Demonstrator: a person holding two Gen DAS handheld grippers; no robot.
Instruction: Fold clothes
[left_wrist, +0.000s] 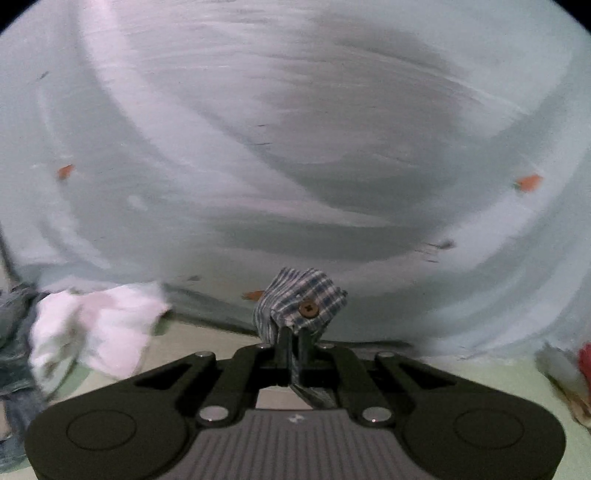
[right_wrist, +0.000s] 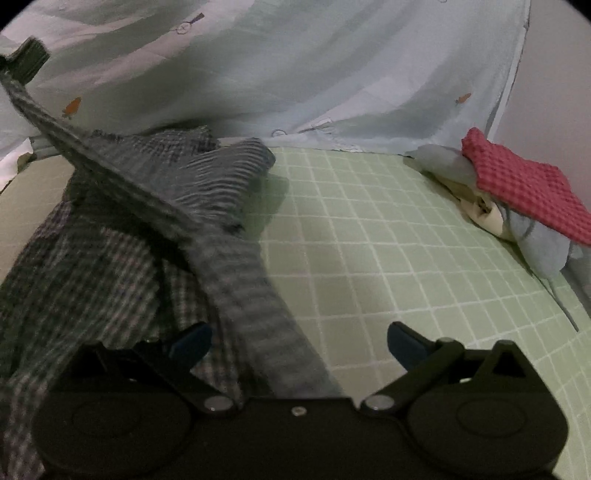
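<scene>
In the left wrist view, the left gripper (left_wrist: 293, 341) is seen with its fingers (left_wrist: 283, 345) pressed together on a bunched fold of the plaid shirt (left_wrist: 301, 302). A brown button (left_wrist: 308, 308) sits on the pinched cloth just beyond the fingertips, and a strip of the same fabric hangs down between the fingers toward the gripper body. Behind the pinched cloth a pale blue curtain (left_wrist: 295, 129) with small orange motifs fills most of the view, heavily blurred. A white garment (left_wrist: 99, 328) lies at lower left beside a bit of denim (left_wrist: 14, 332) at the frame edge.

In the right wrist view, the right gripper (right_wrist: 299, 341) is shown with its blue-tipped fingers (right_wrist: 402, 341) spread wide. The bulk of the shirt lies crumpled on the green checked bed sheet (right_wrist: 388, 240), to the left of and beneath the left-hand finger. A taut band of the shirt runs from between the fingers diagonally up to the far upper left, where it is gripped by the other gripper, visible there only as a dark blurred shape. The band crosses the gap between the open fingers near the left-hand one; the pads are not pressed on it. The right-hand finger stands over bare sheet. At the right edge, a red waffle cloth (right_wrist: 524, 192) rests on a small pile of pale blue clothes (right_wrist: 543, 251), well apart from the shirt.
</scene>
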